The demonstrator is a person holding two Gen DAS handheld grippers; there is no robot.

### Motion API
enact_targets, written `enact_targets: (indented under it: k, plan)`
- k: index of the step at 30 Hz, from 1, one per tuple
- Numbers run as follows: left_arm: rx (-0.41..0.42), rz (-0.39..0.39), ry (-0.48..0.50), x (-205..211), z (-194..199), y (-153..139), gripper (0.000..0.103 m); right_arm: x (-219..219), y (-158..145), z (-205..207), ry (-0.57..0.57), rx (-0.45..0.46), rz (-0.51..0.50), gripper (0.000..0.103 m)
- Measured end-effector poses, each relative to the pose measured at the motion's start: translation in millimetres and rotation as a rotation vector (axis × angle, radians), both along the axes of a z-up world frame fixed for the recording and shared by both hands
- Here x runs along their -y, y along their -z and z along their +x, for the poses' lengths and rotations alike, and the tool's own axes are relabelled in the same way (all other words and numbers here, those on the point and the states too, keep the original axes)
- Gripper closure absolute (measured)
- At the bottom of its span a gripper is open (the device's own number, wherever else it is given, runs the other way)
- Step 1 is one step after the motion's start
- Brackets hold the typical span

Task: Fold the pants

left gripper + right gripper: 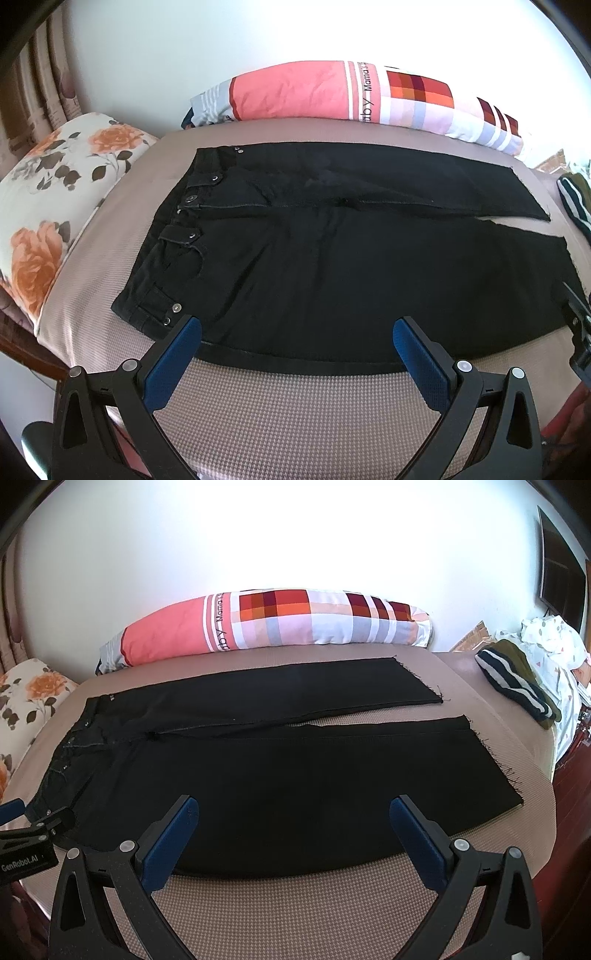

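Two pillows (pixel 266 624) are propped against a white wall behind a beige bed (pixel 295 908). Black pants (pixel 332 258) are spread flat, near edge beneath the gaping left gripper (pixel 297 345) and right gripper (pixel 293 823), both empty.

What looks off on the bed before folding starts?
Little stands out. The black pants lie flat, legs spread apart, but both hems are frayed with loose threads. A striped garment sits bunched past the hems.

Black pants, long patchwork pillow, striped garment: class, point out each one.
black pants (pixel 295 775), right wrist view, near leg.
patchwork pillow (pixel 273 624), right wrist view, checked middle.
striped garment (pixel 513 686), right wrist view, striped band.
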State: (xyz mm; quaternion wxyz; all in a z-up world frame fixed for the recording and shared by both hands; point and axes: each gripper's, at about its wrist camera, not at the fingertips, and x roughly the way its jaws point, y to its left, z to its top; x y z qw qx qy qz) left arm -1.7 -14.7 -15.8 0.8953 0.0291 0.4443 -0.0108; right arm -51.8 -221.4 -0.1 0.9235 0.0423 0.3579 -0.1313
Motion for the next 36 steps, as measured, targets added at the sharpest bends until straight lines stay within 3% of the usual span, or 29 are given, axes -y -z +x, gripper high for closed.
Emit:
enact_targets:
  k: [6, 9, 13, 16, 18, 22, 24, 28, 33, 36]
  plan:
    - [0.006, -0.046, 0.009, -9.4, 8.6, -10.1, 0.0, 6.8, -5.1, -2.3, -0.013, 0.042, 0.04, 0.0]
    - [-0.005, -0.115, 0.016, -23.3, 22.0, -15.9, 0.0, 10.6, -7.0, -1.0, -0.034, 0.069, 0.083, 0.0]
    - [-0.009, -0.176, -0.021, -54.1, 50.9, -24.6, 0.0, 16.5, -6.0, 7.1, -0.049, 0.06, 0.136, 0.0]
    - [-0.028, -0.206, -0.053, -83.6, 80.0, -26.6, 0.002, 18.1, -10.0, 16.9, -0.049, 0.051, 0.113, 0.0]
    - [-0.042, -0.231, -0.067, -103.1, 100.3, -26.5, 0.011, 17.2, -15.5, 27.1, -0.065, 0.044, 0.089, 0.0]
    - [-0.094, -0.323, -0.088, -147.3, 155.6, -18.8, 0.043, 5.2, -25.3, 54.5, -0.112, 0.025, 0.064, 0.0]
    - [-0.142, -0.441, -0.073, -172.3, 188.8, -8.1, 0.046, -2.7, -26.3, 69.7, -0.137, 0.016, 0.066, 0.0]
    - [-0.201, -0.598, -0.061, -212.6, 241.2, 13.7, 0.051, -19.8, -22.6, 105.3, -0.174, -0.019, 0.094, 0.0]
    - [-0.251, -0.719, -0.066, -249.0, 289.4, 37.7, 0.056, -43.5, -3.6, 143.1, -0.2, -0.085, 0.118, 0.0]
    - [-0.281, -0.735, -0.065, -258.9, 312.4, 49.6, 0.056, -53.4, 7.7, 160.1, -0.212, -0.121, 0.131, 0.0]
